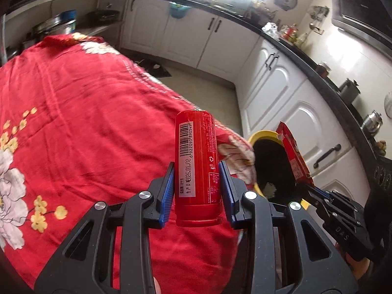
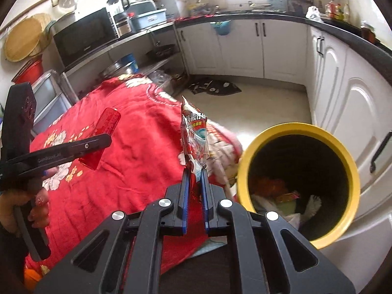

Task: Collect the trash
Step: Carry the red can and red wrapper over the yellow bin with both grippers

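Tablecloth of red floral fabric (image 1: 85,122) covers the table; beside its corner stands a round yellow-rimmed black bin (image 2: 247,152), some rubbish already inside. The left gripper (image 1: 196,186) is clamped around a slim red metal can (image 1: 196,161), upright above the cloth: likely light, stiff and slippery, best held mid-body. The right gripper (image 2: 194,183) pinches a crinkly red plastic wrapper (image 2: 193,137) by its bottom edge, near the bin: limp, weightless. The bin's base is cut off.
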The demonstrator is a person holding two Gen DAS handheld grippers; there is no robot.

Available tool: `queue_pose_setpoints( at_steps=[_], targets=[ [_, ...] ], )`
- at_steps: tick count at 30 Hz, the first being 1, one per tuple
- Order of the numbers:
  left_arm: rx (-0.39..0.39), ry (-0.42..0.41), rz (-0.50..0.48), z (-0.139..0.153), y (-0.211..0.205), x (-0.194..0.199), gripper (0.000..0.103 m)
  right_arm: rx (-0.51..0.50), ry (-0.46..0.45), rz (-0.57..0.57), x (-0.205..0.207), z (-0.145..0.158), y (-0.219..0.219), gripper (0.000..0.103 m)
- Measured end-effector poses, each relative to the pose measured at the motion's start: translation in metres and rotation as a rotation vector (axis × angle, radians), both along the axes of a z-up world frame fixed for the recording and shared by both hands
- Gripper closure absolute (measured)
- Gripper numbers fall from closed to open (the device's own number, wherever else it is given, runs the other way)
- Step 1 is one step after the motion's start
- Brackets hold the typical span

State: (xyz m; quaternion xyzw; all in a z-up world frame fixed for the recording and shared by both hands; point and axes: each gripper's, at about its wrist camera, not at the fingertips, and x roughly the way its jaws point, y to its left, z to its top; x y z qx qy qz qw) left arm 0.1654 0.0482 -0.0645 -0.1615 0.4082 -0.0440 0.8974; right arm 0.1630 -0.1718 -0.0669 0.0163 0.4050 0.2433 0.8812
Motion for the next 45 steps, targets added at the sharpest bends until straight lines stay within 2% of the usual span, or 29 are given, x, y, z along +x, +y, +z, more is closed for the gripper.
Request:
queue_pose_setpoints(
  at_steps=[27, 37, 45],
  targets=[
    [0.02, -0.075, -0.184, 0.024, -0.084, 0.027, 0.075, -0.009, -0.065, -0.213, -0.006, 0.019, -0.078, 0.094],
    [0.019, -0.076, -0.264, 0.021, -0.122, 0.041, 0.075, -0.041, -0.059, -0.305, -0.007, 0.012, -0.107, 0.094],
    [0.029, -0.063, -0.301, 0.014, -0.142, 0.05, 0.075, -0.063, -0.026, -0.356, -0.003, -0.005, -0.127, 0.094]
  ],
)
